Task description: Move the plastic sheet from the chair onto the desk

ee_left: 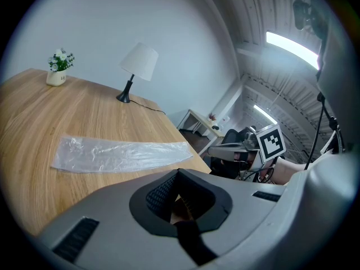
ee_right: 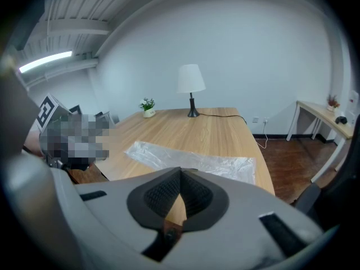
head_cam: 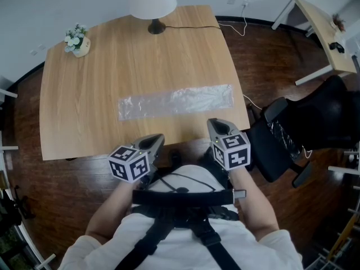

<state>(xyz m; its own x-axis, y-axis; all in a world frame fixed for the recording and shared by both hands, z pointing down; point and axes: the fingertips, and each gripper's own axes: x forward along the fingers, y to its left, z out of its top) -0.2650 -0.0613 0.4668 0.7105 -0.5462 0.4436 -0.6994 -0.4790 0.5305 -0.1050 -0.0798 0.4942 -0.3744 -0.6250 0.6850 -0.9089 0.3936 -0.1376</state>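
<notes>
The clear plastic sheet (head_cam: 174,102) lies flat and stretched out on the wooden desk (head_cam: 112,61), near its front edge; it also shows in the left gripper view (ee_left: 121,152) and the right gripper view (ee_right: 191,159). My left gripper (head_cam: 159,139) hovers at the desk's front edge, short of the sheet, its jaws shut with nothing between them (ee_left: 179,173). My right gripper (head_cam: 216,122) sits just below the sheet's right end, also shut and empty (ee_right: 180,173). Neither gripper touches the sheet.
A black office chair (head_cam: 281,134) stands to the right of the desk. A white lamp (head_cam: 153,1) and a small flower pot (head_cam: 77,40) stand at the desk's far edge. A second desk (head_cam: 320,27) is at the back right.
</notes>
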